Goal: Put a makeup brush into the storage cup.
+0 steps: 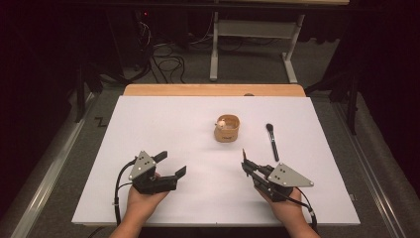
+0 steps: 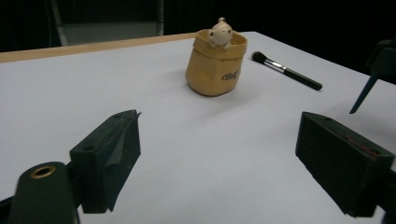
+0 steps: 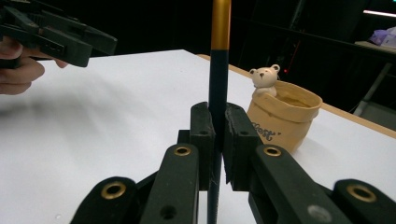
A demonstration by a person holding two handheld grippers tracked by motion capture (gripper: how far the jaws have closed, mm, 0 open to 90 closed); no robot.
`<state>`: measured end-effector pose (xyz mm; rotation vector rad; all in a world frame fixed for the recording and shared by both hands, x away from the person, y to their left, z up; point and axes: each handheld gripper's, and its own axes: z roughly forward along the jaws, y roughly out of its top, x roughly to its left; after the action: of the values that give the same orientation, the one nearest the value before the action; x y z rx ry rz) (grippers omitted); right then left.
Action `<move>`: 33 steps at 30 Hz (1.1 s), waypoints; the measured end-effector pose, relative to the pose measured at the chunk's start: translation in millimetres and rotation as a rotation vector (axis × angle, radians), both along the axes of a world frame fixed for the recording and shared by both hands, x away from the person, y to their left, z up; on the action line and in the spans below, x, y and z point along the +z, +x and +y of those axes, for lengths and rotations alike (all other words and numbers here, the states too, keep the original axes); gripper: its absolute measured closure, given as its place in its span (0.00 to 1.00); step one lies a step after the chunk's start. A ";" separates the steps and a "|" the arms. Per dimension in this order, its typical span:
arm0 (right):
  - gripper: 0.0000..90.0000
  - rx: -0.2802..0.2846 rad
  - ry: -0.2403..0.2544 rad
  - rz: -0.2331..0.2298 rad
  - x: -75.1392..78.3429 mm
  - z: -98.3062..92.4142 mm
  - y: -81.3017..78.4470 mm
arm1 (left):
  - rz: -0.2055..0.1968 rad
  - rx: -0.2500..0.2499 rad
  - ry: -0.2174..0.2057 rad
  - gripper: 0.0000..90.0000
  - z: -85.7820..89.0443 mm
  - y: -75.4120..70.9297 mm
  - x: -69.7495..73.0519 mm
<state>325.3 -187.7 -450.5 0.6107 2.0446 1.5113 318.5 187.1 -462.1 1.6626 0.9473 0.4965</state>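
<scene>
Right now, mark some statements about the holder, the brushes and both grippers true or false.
1. The right gripper is shut on a thin brush handle. True.
2. The left gripper holds the yellow holder. False: its jaws stand open with nothing between them, apart from the holder.
3. A black brush lies on the white table beside the holder. True.
4. The holder lies tipped on its side. False: it stands upright.
5. A small bear figure sits at the holder's rim. True.
</scene>
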 end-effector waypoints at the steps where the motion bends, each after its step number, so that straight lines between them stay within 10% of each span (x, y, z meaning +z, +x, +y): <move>1: 0.94 0.001 0.002 -0.003 0.0 -0.6 0.3 | 0.001 0.006 0.003 0.15 2.9 -0.2 -0.6; 33: 0.94 -0.088 0.071 0.015 7.9 -28.6 14.8 | -0.015 0.093 0.000 0.00 35.3 -8.1 -18.7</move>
<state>340.1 -216.3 -442.6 0.7316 1.9556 1.5373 310.5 222.3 -480.7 1.6186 1.0168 0.5705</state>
